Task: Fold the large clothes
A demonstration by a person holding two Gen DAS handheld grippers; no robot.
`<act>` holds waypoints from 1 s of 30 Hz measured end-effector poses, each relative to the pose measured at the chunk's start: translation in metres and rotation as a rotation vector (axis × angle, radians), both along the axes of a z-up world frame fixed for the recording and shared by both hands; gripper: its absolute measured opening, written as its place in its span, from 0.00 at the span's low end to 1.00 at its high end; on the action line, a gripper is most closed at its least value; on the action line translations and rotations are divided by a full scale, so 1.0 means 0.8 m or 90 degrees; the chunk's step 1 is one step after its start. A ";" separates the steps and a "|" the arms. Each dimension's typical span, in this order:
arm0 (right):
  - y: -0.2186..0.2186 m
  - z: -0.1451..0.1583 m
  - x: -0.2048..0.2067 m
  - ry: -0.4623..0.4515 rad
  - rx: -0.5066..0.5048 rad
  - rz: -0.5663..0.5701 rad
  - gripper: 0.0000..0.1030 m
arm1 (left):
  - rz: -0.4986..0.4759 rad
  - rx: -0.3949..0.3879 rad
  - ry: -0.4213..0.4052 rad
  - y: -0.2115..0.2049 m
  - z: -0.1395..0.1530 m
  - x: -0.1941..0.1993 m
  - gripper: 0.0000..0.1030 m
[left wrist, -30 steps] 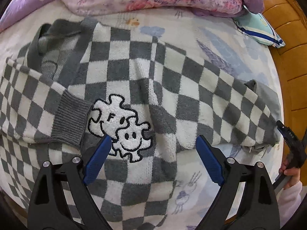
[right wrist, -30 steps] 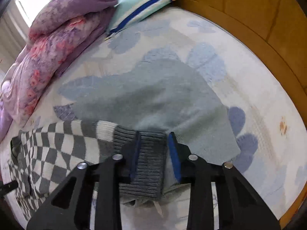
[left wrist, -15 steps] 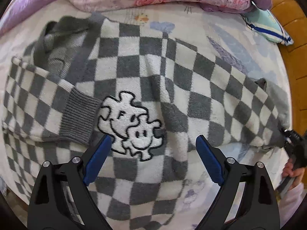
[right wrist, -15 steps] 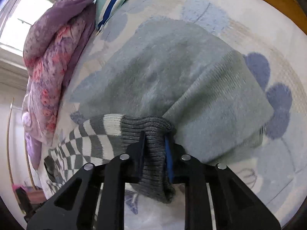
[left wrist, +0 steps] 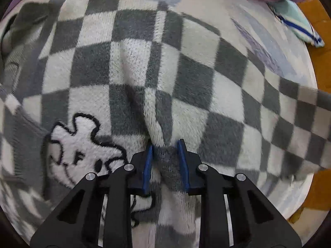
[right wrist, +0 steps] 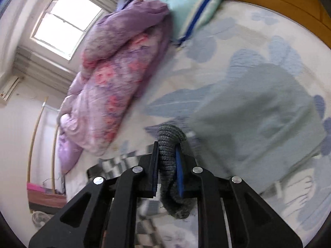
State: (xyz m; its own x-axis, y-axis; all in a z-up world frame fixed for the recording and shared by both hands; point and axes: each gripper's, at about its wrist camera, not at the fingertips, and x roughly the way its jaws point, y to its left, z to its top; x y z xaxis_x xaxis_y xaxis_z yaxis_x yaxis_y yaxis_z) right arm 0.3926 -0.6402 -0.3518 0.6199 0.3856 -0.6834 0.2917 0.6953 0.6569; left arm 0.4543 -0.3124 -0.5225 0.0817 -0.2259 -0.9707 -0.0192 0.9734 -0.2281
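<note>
Between the fingers of the left gripper a ridge of the sweater is bunched up: the jaws have just been closing and now pinch the fluffy checked knit beside the embroidered cartoon patch, with creases running up from the blue pads into the cloth. That pinch sits near the middle of the garment, which looks like an anchor or a fold line, so the body stays put while the other side is carried over. The right gripper is closed on the grey ribbed cuff of a sleeve; its jaws have been closing too, and the cuff bulges out above and below the pads, firmly caught. From the cuff the checked sleeve trails down and to the left in the right wrist view, blurred, so the sleeve appears lifted off the bed rather than lying flat. The likely aim is to bring that sleeve across the chest. The sweater lies spread on the bed, front up, over a pale sheet with blue flower prints; a plain grey-green cloth lies flat on the sheet just beyond the cuff. Farther off a purple floral quilt is heaped along the far edge and a striped pillow rests against the wooden headboard. No box, basket or other container shows in either view.
</note>
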 end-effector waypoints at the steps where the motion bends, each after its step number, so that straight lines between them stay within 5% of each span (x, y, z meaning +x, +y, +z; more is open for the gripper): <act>1: 0.012 0.006 0.005 -0.009 0.025 0.009 0.13 | 0.004 -0.001 -0.004 0.000 0.000 -0.001 0.23; 8: 0.119 0.063 0.037 -0.066 0.067 0.096 0.13 | -0.009 0.017 -0.014 -0.007 -0.001 -0.008 0.24; 14: 0.217 0.110 0.043 -0.091 0.071 0.162 0.13 | 0.009 -0.022 -0.024 0.003 -0.009 -0.012 0.25; 18: 0.283 0.134 0.036 -0.087 0.047 0.178 0.13 | -0.027 -0.061 0.021 0.018 0.005 -0.007 0.21; 20: 0.325 0.145 0.030 -0.084 0.017 0.189 0.13 | -0.009 -0.097 0.037 0.055 0.038 -0.010 0.22; 25: 0.429 0.139 0.026 -0.066 -0.001 0.209 0.13 | 0.014 -0.088 -0.012 0.176 0.117 -0.038 0.22; 30: 0.540 0.108 0.026 -0.037 -0.004 0.223 0.13 | 0.066 -0.051 -0.033 0.327 0.155 -0.062 0.22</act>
State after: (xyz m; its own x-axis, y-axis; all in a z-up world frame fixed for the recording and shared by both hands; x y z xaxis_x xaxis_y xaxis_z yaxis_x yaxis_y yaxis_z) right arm 0.4131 -0.2081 -0.2653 0.4882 0.5780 -0.6539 -0.0024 0.7502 0.6612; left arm 0.4048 -0.0506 -0.3985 0.1581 -0.2907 -0.9437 -0.1044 0.9454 -0.3087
